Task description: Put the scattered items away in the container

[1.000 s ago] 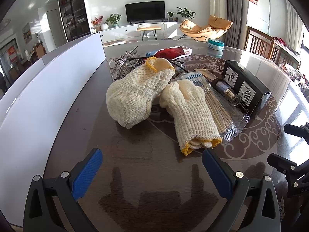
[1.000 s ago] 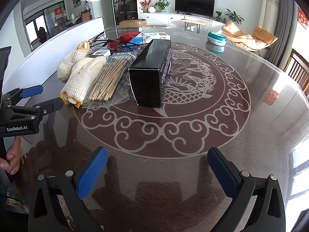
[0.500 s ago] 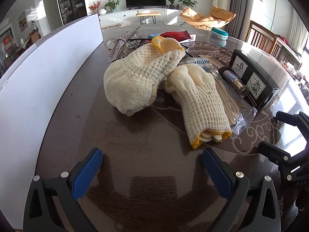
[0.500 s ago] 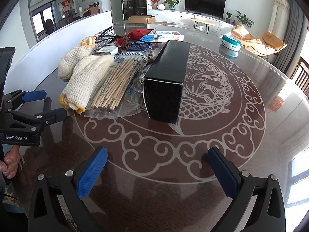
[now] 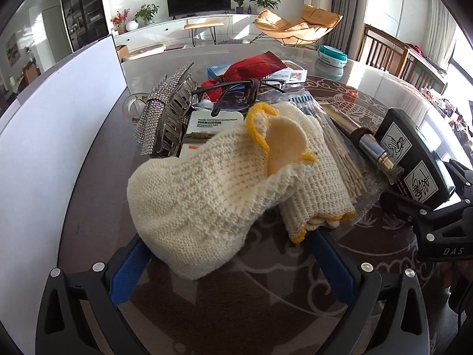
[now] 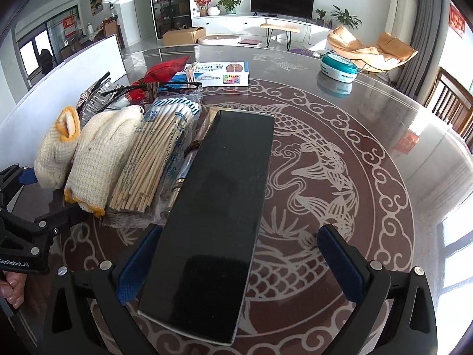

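- Gloves: two cream knit gloves with yellow cuffs lie on the table (image 5: 88, 207); the nearer glove (image 5: 201, 201) rests partly on the second glove (image 5: 319, 189).
- Left tongs (image 5: 233, 269): jaws apart, the nearer glove's closed end between the blue pads (image 5: 127, 269); whether the pads touch it is unclear.
- A bag of sticks (image 6: 150, 156) lies just beside the second glove, between it and the black box (image 6: 218, 216).
- Right tongs (image 6: 236, 266): jaws apart, the black box's near end between them, close to the left pad and well clear of the right one.
- A small metal-capped bottle (image 5: 375, 153) lies between the sticks and the box.
- Behind the gloves: a rhinestone hair clip (image 5: 165, 112), glasses (image 5: 236, 94), a red packet (image 5: 257, 65) and a blue-and-white carton (image 6: 218, 74).
- A teal round tin (image 6: 338, 66) stands well apart on the far side of the table.
- A white panel (image 5: 53, 112) stands along the table's left edge.
- A hand (image 6: 9, 290) grips the left tool's handle.
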Tool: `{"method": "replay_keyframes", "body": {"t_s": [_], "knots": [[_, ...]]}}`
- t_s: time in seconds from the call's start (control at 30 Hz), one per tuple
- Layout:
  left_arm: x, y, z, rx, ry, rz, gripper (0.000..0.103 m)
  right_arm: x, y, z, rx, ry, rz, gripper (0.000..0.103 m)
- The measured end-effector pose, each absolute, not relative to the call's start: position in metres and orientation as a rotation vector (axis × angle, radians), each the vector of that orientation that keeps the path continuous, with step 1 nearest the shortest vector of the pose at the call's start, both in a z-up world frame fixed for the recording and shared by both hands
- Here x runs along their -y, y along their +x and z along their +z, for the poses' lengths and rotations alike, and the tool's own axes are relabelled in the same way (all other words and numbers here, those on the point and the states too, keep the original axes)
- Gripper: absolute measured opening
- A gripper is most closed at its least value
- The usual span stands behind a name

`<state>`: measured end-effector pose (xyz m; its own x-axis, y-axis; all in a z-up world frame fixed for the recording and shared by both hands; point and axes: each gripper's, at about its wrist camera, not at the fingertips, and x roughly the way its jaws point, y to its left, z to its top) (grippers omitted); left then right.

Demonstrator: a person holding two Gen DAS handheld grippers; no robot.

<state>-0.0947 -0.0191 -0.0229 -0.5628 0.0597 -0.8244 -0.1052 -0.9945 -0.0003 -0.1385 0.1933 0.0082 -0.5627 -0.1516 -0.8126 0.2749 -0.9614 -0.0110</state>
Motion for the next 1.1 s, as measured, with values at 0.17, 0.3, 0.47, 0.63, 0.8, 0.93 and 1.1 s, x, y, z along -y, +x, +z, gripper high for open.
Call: {"method": "replay_keyframes", "body": {"t_s": [0.17, 0.3, 0.47, 0.63, 0.8, 0.93, 1.1], "knots": [[0.0192, -0.0935, -0.0224, -0.071, -1.417, 2.703, 0.103, -0.1927, -0.1390, 0.0083, -0.200, 1.319, -2.574, 0.103], [0.0206, -0.0935, -0.0224, -0.071, -1.417, 2.705, 0.103, -0.1931, -0.1390, 0.0084, -0.200, 1.319, -2.574, 0.103], [0.0225, -0.0926, -0.0219, -0.068, -1.417, 2.708, 0.103, -0.1930, -0.1389, 0.0083, -0.200, 1.319, -2.574, 0.103], [0.0224, -0.0926, -0.0220, -0.068, -1.416, 2.707, 0.103, -0.1928, -0.1390, 0.0084, -0.200, 1.319, -2.574, 0.103], [0.0227, -0.0921, -0.0218, -0.068, -1.417, 2.708, 0.103, -0.1929, -0.1388, 0.0084, -0.200, 1.319, -2.574, 0.103], [0.0237, -0.0912, -0.0213, -0.067, -1.417, 2.708, 0.103, -0.1929, -0.1388, 0.0084, -0.200, 1.319, -2.574, 0.103], [0.0238, -0.0910, -0.0213, -0.068, -1.416, 2.708, 0.103, -0.1928, -0.1389, 0.0084, -0.200, 1.319, -2.574, 0.103]]}}
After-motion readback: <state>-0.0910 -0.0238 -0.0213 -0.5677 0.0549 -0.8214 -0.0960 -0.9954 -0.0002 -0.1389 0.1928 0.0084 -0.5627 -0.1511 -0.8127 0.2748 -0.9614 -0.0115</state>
